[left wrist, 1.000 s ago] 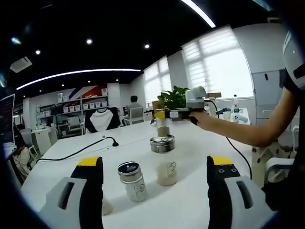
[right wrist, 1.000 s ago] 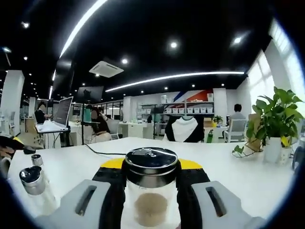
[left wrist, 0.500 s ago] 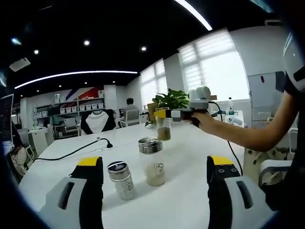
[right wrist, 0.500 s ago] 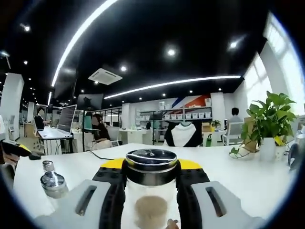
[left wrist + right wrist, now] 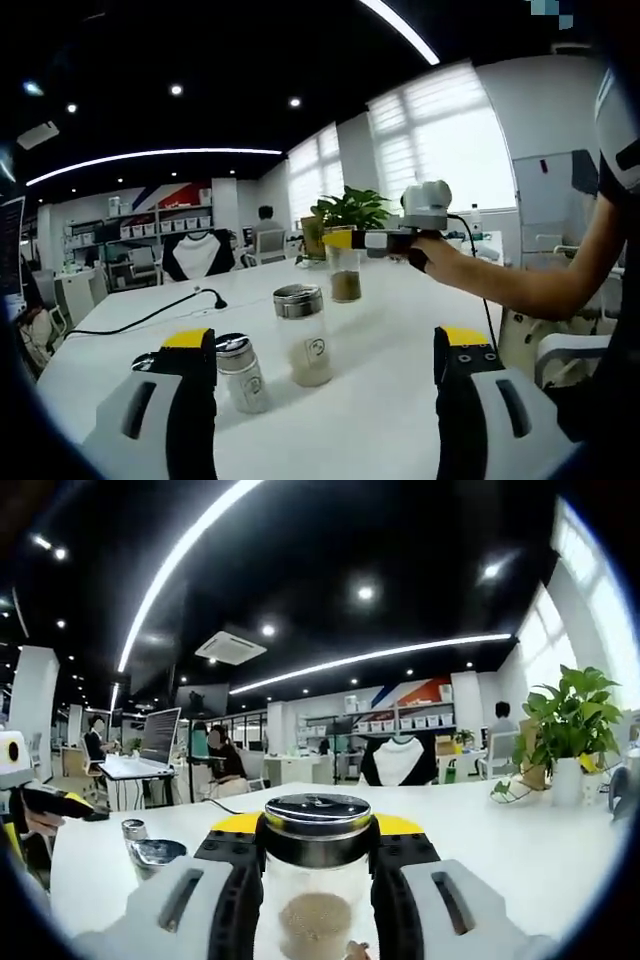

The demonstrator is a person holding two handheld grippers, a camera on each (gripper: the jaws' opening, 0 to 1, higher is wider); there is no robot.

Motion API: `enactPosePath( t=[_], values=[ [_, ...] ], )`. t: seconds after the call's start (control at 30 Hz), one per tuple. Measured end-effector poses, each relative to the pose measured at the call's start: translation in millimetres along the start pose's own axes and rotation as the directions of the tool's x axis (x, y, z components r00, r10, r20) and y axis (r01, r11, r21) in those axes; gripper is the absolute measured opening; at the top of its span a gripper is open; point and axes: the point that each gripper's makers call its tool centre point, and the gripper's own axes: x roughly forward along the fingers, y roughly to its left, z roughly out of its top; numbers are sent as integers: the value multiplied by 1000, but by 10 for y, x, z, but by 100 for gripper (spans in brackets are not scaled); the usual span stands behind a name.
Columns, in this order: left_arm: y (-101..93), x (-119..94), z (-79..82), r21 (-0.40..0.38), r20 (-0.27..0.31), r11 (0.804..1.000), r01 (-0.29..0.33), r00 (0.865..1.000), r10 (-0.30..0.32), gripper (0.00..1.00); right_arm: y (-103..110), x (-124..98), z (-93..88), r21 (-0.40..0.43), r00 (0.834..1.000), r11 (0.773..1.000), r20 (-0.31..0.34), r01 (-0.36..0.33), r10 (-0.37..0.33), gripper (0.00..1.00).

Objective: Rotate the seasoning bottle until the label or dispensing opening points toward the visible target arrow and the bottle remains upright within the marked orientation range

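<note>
Clamping the seasoning bottle [image 5: 316,880] upright just under its metal lid [image 5: 316,818] with my right gripper [image 5: 316,875], I hold it near the white table [image 5: 380,420] to turn it, my left gripper [image 5: 315,400] spread empty, flanking two other shakers [image 5: 303,335].

you have three seasoning bottles [image 5: 303,335] [image 5: 240,372] [image 5: 344,274], two grippers [image 5: 318,425] [image 5: 316,890], one potted plant [image 5: 570,742].

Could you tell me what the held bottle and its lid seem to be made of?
The bottle looks like clear glass or plastic: tan powder shows through its wall. Its lid seems polished metal, with bright reflections. The right claw grips it.
</note>
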Motion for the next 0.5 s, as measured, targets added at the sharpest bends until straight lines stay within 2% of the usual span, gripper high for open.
enactPosePath(
  t=[0.2,0.33,0.5],
  values=[
    [-47,4,-10,-6,3,1000,11,1000,-11,95,73,-110,-11,6,1000,1000,-3,-6,6,38],
    [-148,10,10,-44,31,998,51,998,-49,95,141,-192,-35,3,1000,1000,-5,-16,16,38],
    [-196,13,-16,-37,20,998,57,998,-57,95,254,-292,-55,10,999,999,-9,-35,35,38]
  ],
)
